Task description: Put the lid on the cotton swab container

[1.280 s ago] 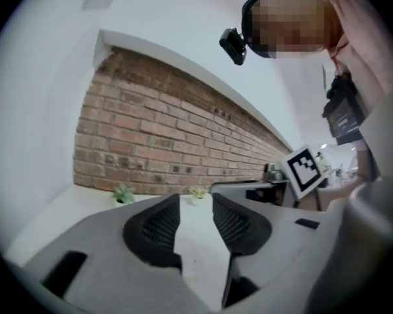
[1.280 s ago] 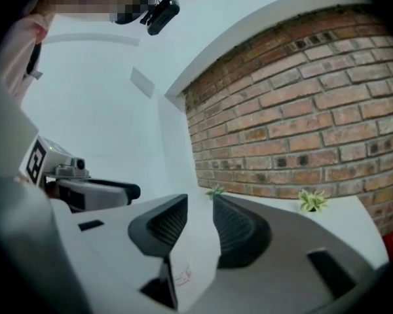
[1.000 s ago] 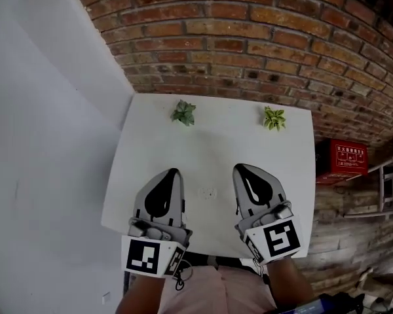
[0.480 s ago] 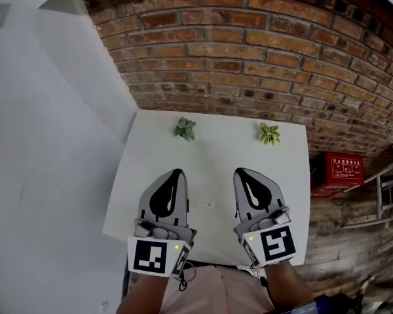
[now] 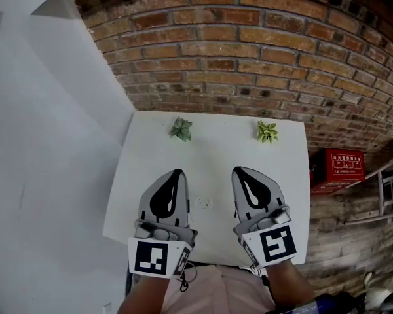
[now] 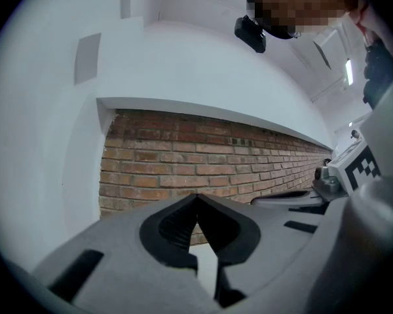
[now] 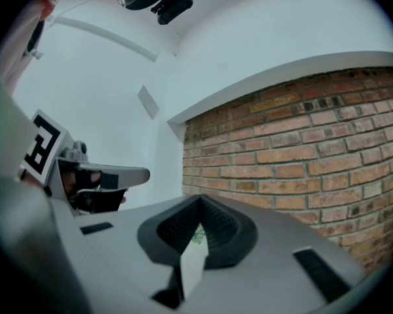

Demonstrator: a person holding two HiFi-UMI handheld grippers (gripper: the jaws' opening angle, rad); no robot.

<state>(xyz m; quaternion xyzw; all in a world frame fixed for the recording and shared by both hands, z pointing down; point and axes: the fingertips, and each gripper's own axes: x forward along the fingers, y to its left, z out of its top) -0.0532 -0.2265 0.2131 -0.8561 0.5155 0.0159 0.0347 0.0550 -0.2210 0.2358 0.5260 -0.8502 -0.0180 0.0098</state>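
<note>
A small, faint, pale round thing (image 5: pixel 205 203) lies on the white table (image 5: pixel 216 149) between my two grippers; whether it is the swab container or its lid is too dim to tell. My left gripper (image 5: pixel 177 173) hovers over the table's near left part, jaws shut and empty. Level with it on the right, my right gripper (image 5: pixel 237 171) is also shut on nothing. In the left gripper view the shut tips (image 6: pixel 197 195) point at the brick wall. The right gripper view shows its shut tips (image 7: pixel 200 199) the same way, with a sliver of table and a plant behind them.
Two small green plants (image 5: pixel 181 129) (image 5: pixel 266 131) stand at the table's far edge against the brick wall (image 5: pixel 236 51). A white wall (image 5: pixel 46 142) runs along the left. A red box (image 5: pixel 344 161) sits right of the table.
The head view has shifted a little, so the table sits slightly lower in the picture. Both grippers stay shut in nearly the same places.
</note>
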